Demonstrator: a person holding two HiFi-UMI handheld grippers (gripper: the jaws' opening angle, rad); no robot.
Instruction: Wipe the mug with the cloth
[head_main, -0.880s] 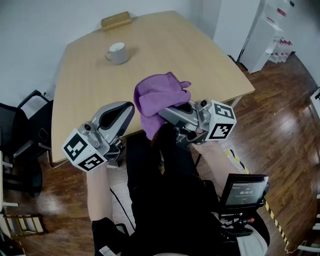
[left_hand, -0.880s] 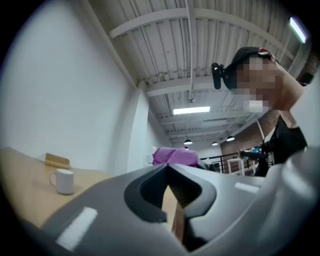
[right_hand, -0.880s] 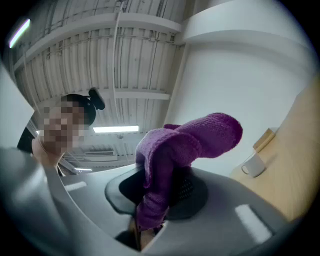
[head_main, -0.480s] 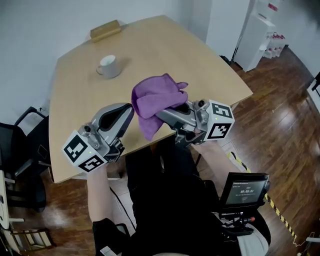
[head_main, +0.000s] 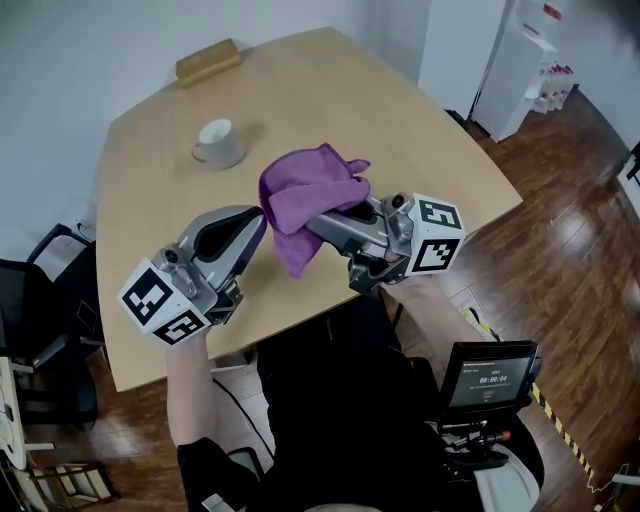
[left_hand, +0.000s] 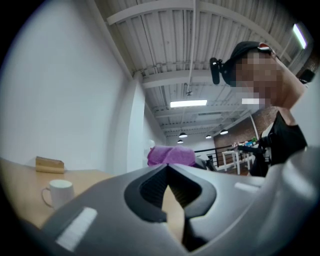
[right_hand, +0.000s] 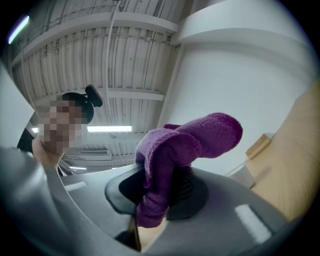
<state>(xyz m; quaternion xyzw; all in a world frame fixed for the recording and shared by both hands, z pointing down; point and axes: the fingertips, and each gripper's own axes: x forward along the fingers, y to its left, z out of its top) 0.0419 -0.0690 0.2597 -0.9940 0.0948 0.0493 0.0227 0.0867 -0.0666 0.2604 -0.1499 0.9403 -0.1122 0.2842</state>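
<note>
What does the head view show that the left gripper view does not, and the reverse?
Only the head view: the small screen and the black chair. Only the left gripper view: the ceiling lamp and the camera on the person's head. Both: the white mug, the purple cloth, the wooden block, the table and the shut left tool.

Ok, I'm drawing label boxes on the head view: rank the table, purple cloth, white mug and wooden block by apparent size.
1. table
2. purple cloth
3. white mug and wooden block look about alike; the block sits farther from the camera, so no ranking between them.
</note>
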